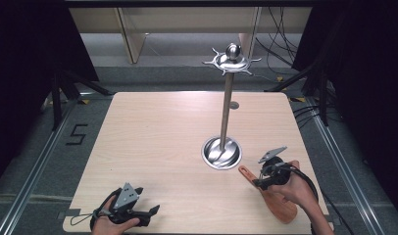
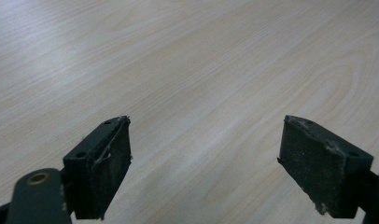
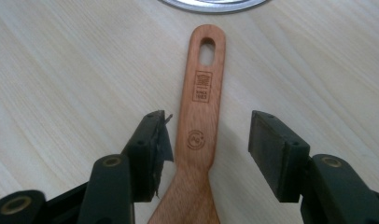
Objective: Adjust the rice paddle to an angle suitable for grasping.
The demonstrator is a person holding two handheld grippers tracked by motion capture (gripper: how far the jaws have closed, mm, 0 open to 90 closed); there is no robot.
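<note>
- I'm seeing a light wood table (image 1: 153, 147).
- The wooden spatula (image 1: 278, 205) lies flat near my right edge.
- The metal stand's round base (image 1: 221, 152) sits just beside its handle.

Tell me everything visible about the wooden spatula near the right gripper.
The reddish-brown wooden spatula lies flat on the pale wooden table. Its handle has an oval hanging hole and two branded marks, and points toward the round metal stand base without touching it. The right gripper straddles the handle, jaws apart; whether the left pad touches is unclear.
</note>
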